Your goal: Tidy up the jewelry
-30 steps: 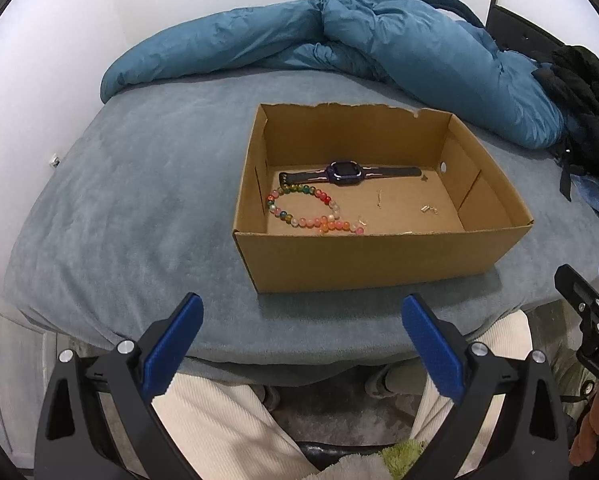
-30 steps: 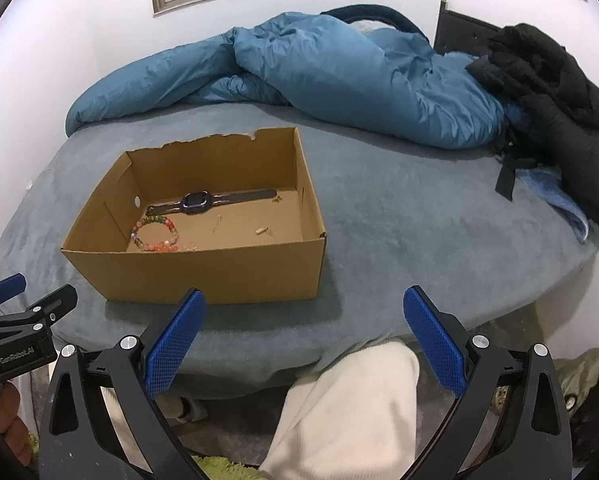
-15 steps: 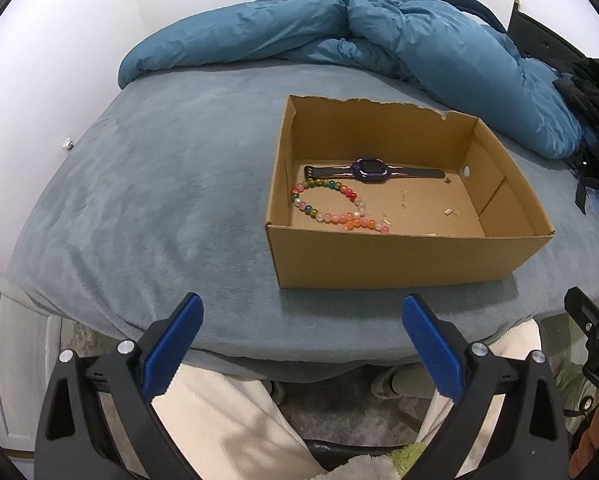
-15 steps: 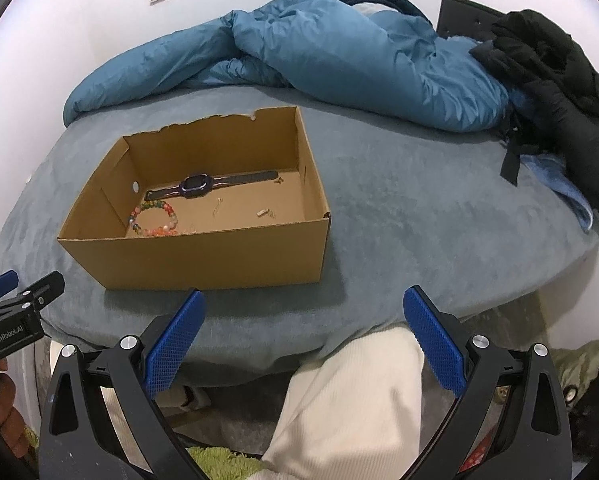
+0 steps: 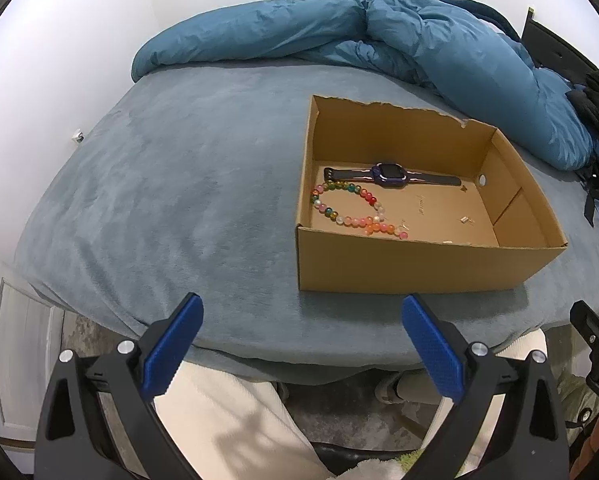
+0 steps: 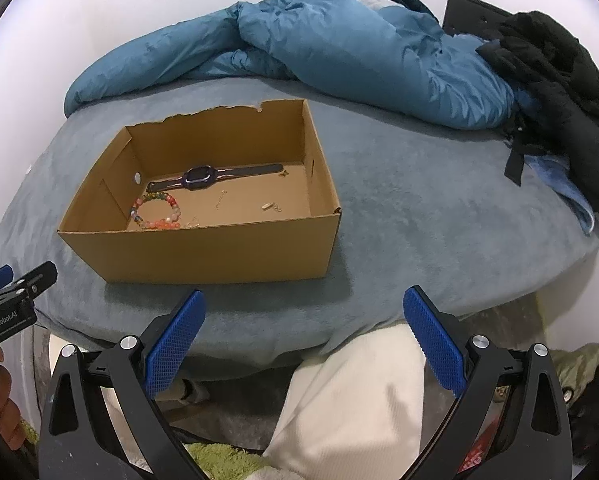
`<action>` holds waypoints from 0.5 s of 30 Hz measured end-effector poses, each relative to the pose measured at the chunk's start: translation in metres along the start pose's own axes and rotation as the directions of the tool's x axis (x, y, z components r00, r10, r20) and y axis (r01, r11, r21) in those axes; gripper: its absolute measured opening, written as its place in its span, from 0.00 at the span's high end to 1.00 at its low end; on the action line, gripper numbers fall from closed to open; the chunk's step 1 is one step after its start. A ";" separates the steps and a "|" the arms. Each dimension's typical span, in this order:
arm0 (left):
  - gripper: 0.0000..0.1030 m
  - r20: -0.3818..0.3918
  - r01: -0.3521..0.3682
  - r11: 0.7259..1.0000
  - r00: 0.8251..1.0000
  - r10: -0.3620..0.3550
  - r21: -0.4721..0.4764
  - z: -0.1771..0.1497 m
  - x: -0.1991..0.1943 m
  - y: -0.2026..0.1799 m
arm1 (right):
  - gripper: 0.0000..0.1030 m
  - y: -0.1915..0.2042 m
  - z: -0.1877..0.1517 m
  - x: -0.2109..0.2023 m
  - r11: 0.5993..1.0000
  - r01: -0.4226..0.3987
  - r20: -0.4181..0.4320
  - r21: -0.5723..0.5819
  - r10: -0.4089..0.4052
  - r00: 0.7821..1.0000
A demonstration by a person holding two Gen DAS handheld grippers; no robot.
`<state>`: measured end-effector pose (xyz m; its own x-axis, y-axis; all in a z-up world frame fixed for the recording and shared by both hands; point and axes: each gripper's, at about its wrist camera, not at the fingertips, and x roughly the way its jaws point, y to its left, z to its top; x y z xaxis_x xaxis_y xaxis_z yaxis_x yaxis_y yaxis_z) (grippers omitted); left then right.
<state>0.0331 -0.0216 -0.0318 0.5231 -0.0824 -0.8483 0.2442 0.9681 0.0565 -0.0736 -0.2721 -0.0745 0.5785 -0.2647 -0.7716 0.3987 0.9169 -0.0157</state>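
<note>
A brown cardboard box (image 5: 419, 264) sits on a grey-blue bed (image 5: 179, 184). Inside it lie a bead bracelet (image 5: 351, 210), a purple watch (image 5: 389, 175) just behind the beads, and a few tiny gold bits (image 5: 466, 220) on the box floor.

The left gripper (image 5: 299, 340) and the right gripper (image 6: 303, 336) both hang near the bed's front edge, well apart from the box. Each claw is spread wide and holds nothing.

I think the 2 claws are just getting ready, with no piece picked yet. Next, 1 claw needs to go over the box wall, dip down, and pinch 1 piece gently. The tiny bits look hard to grab.
</note>
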 end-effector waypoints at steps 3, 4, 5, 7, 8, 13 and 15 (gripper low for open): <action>0.05 0.009 -0.018 1.000 1.000 0.018 0.002 -0.001 0.000 0.004 | 0.08 0.000 0.000 0.000 1.000 0.004 0.002 -0.001 -0.004 1.000; 0.05 0.011 -0.026 1.000 1.000 0.026 0.004 -0.002 0.000 0.005 | 0.08 0.000 0.000 0.000 1.000 0.008 0.005 0.002 -0.008 1.000; 0.05 0.015 -0.038 0.999 0.999 0.038 0.008 -0.002 0.001 0.006 | 0.08 -0.001 0.000 -0.001 1.000 0.012 0.010 0.004 -0.012 1.000; 0.05 0.025 -0.064 0.998 0.998 0.064 0.016 -0.005 0.002 0.008 | 0.08 -0.001 0.001 -0.003 1.000 0.021 0.027 0.007 -0.021 0.999; 0.05 0.031 -0.079 0.997 0.996 0.078 0.021 -0.007 0.003 0.009 | 0.08 -0.002 0.001 -0.005 1.000 0.028 0.036 0.008 -0.028 0.999; 0.05 0.048 -0.115 0.993 0.992 0.113 0.035 -0.014 0.005 0.014 | 0.08 -0.003 0.001 -0.008 0.999 0.042 0.078 0.024 -0.044 0.996; 0.05 0.054 -0.112 0.993 0.992 0.110 0.032 -0.015 0.005 0.015 | 0.08 -0.004 0.001 -0.009 0.998 0.046 0.093 0.029 -0.049 0.994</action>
<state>0.0267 -0.0035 -0.0429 0.5902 0.0115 -0.8071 0.2105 0.9631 0.1677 -0.0795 -0.2737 -0.0670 0.6220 -0.3360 -0.7073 0.4459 0.8945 -0.0328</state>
